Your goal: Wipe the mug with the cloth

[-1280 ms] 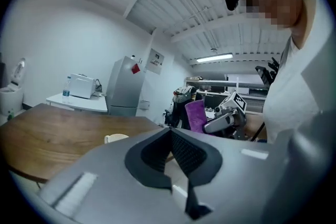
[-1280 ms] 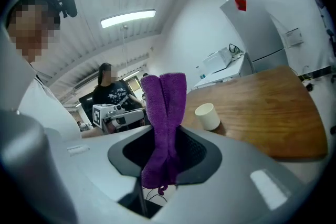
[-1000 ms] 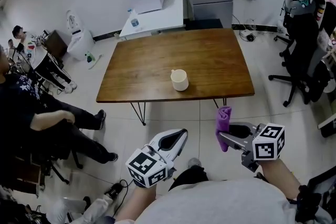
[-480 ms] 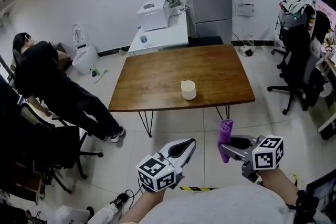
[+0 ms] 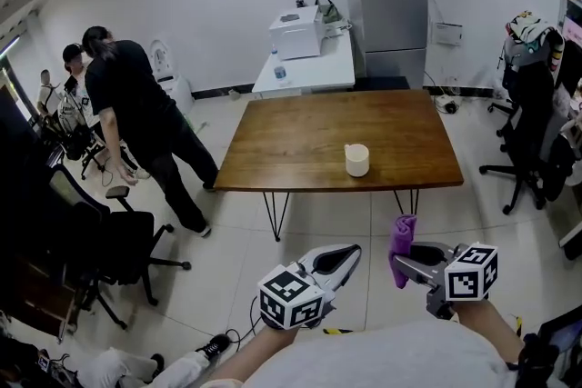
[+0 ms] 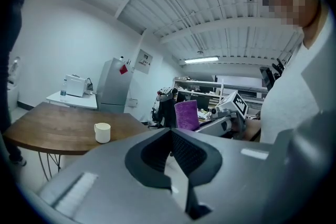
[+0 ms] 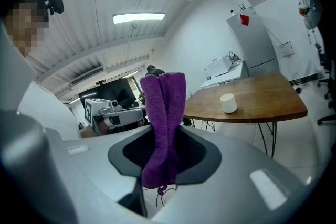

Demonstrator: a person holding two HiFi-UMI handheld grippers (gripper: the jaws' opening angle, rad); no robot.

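A white mug [image 5: 356,160] stands near the front edge of a brown wooden table [image 5: 300,145], well ahead of both grippers; it also shows as a small mug [image 6: 102,132] and mug [image 7: 228,103] in the gripper views. My right gripper [image 5: 400,257] is shut on a folded purple cloth [image 5: 402,236], which sticks up between its jaws as cloth [image 7: 164,123]. My left gripper [image 5: 344,257] is shut with nothing in it, level with the right one, over the tiled floor short of the table.
A person in black [image 5: 136,118] bends over at the left beside office chairs [image 5: 109,250]. Behind the table stand a white side table with a printer [image 5: 298,32] and a grey fridge [image 5: 393,9]. A black chair [image 5: 532,127] is at the right.
The view has moved closer to the table and swung right. A person at the left has stood up and bent over. Both grippers keep their hold and pose.
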